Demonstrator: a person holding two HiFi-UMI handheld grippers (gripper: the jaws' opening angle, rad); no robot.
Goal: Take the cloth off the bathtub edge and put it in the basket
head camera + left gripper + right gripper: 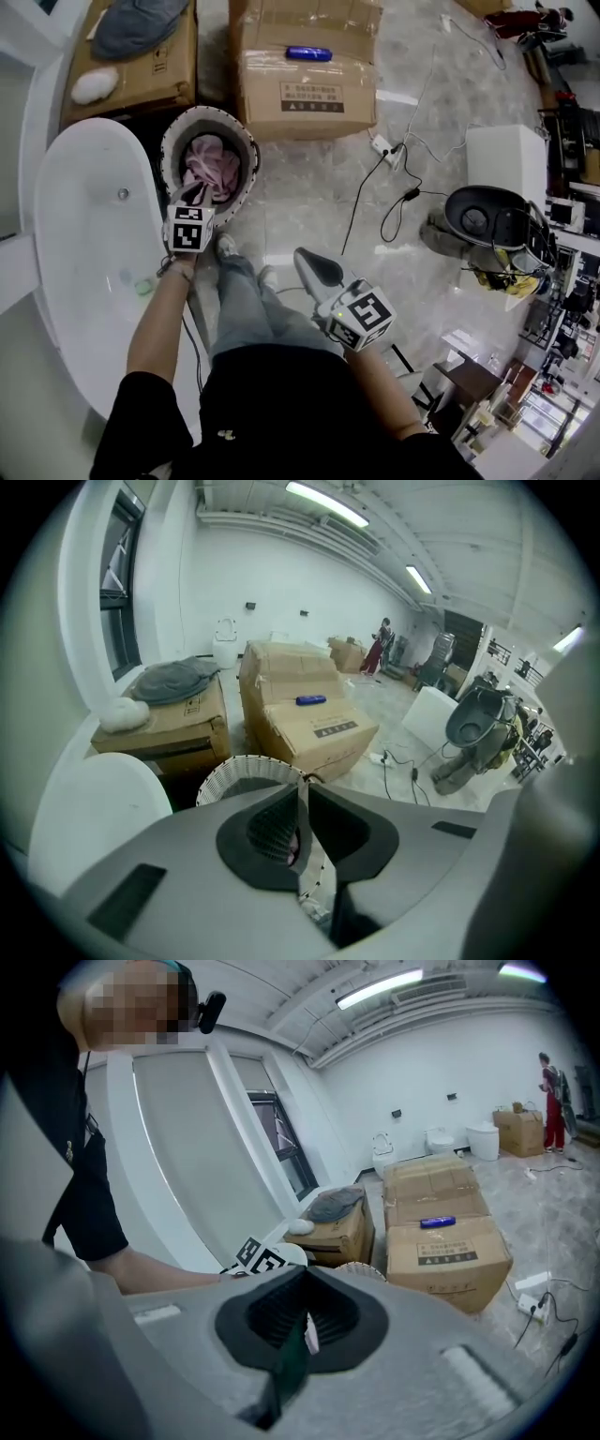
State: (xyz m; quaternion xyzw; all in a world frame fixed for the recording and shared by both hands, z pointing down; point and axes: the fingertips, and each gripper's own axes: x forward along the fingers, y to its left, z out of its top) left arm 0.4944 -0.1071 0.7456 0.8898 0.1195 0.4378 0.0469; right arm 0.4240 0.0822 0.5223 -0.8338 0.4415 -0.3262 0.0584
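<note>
Two grippers in frame. Left gripper (303,794): jaws together, nothing clamped, hanging just above the near rim of the one white basket (208,112). Right gripper (306,1279): jaws together too, out over the person's legs, well apart from the basket. One pink cloth (214,167) lies bunched inside the basket, which stands on the floor just beside the white bathtub (84,216). One small green item (143,287) sits in the tub. Two cardboard boxes behind: left box (141,66) carries a grey cushion (141,23) and a white lump (94,84), right box (305,89) carries one blue object (308,53).
</note>
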